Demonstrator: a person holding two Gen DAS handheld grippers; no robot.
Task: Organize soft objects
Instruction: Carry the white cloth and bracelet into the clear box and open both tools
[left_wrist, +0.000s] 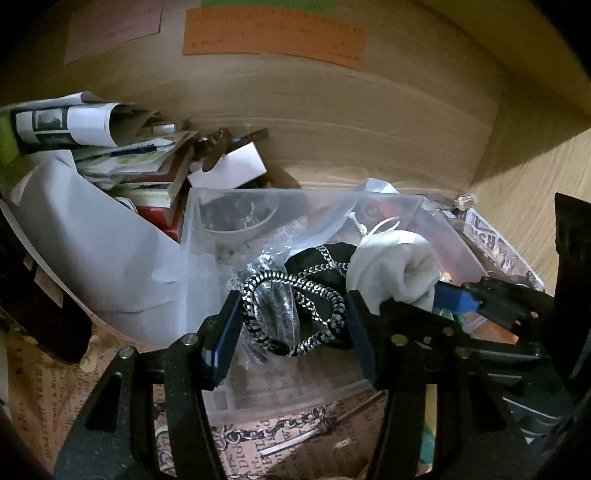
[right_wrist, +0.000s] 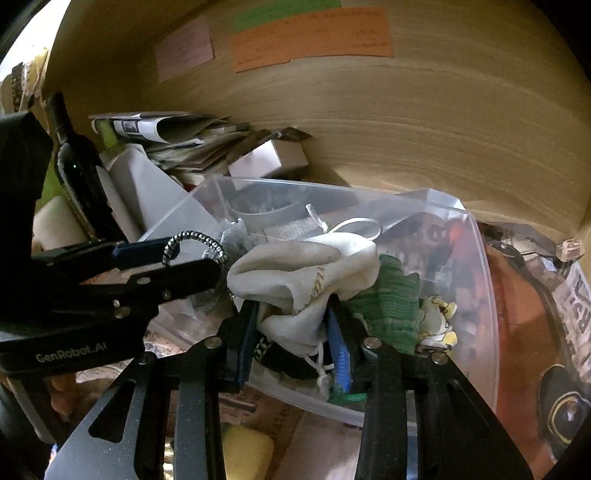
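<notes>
Right gripper (right_wrist: 291, 328) clamps a soft white pouch (right_wrist: 295, 280) over the clear bin (right_wrist: 480, 277); left gripper (left_wrist: 291, 321) gapes around a braided cord (left_wrist: 295, 314). Only the right view shows green knit (right_wrist: 391, 310).

Writing on orange note (left_wrist: 273, 35) too blurred to read, green note (right_wrist: 286, 13) cut by top edge, green cloth (right_wrist: 388, 306) partly behind pouch (right_wrist: 303, 280)
</notes>
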